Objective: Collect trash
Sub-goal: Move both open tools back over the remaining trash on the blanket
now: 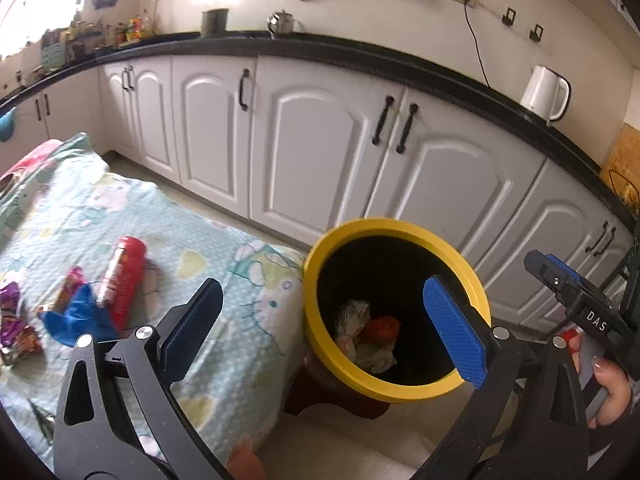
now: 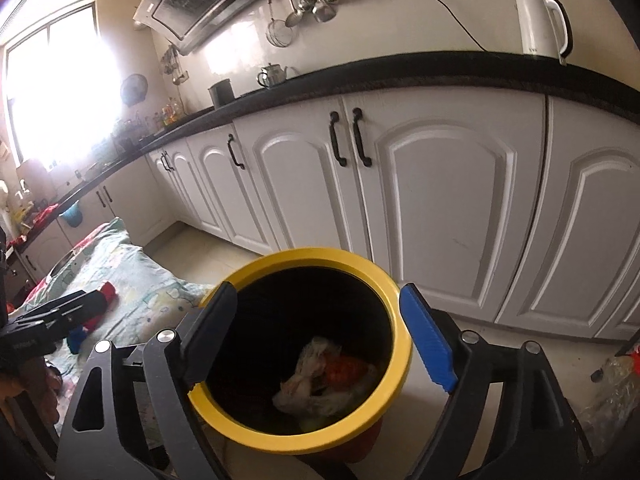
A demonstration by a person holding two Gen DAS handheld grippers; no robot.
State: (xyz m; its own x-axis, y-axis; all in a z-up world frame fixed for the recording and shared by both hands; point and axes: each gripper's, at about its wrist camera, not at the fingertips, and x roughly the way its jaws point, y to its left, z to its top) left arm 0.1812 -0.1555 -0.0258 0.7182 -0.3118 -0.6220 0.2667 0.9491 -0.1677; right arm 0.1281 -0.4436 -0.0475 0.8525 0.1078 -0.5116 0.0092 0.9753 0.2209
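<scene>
A yellow-rimmed bin stands beside a table with a patterned cloth. Crumpled white paper and an orange scrap lie inside it. On the cloth lie a red can, a blue wrapper and purple foil wrappers. My left gripper is open and empty, held over the table edge and the bin. My right gripper is open and empty above the bin mouth; it also shows at the right of the left wrist view.
White kitchen cabinets under a black counter run behind the bin. A white kettle stands on the counter. A clear plastic bag lies on the floor at right.
</scene>
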